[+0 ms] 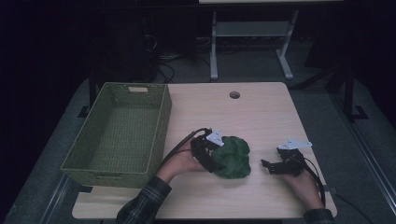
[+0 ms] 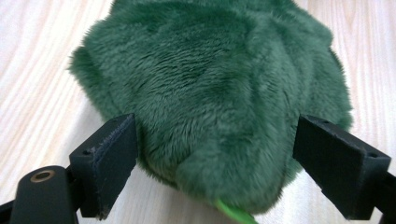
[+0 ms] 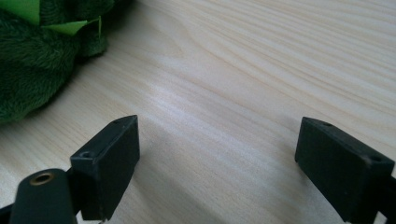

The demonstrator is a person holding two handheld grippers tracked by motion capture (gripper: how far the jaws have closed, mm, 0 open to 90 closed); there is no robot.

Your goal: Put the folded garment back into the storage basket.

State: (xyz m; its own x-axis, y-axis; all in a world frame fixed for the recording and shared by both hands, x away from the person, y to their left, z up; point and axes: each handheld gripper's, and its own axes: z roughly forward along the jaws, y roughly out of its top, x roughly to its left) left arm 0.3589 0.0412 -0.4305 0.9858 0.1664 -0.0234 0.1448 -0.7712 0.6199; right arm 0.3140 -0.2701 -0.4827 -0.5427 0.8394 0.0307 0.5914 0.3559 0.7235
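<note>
The wooden table (image 1: 261, 112) carries a green woven basket (image 1: 119, 133) along its left side, seen from the high view. Near the table's front centre lies a dark green plush toy (image 1: 233, 157). The left gripper (image 1: 211, 156) sits at its left edge, jaws spread around the fur without pressing it; its own view reveals a bright green tag (image 2: 236, 213). The right gripper (image 1: 271, 165) rests apart to the right, jaws open over bare wood.
</note>
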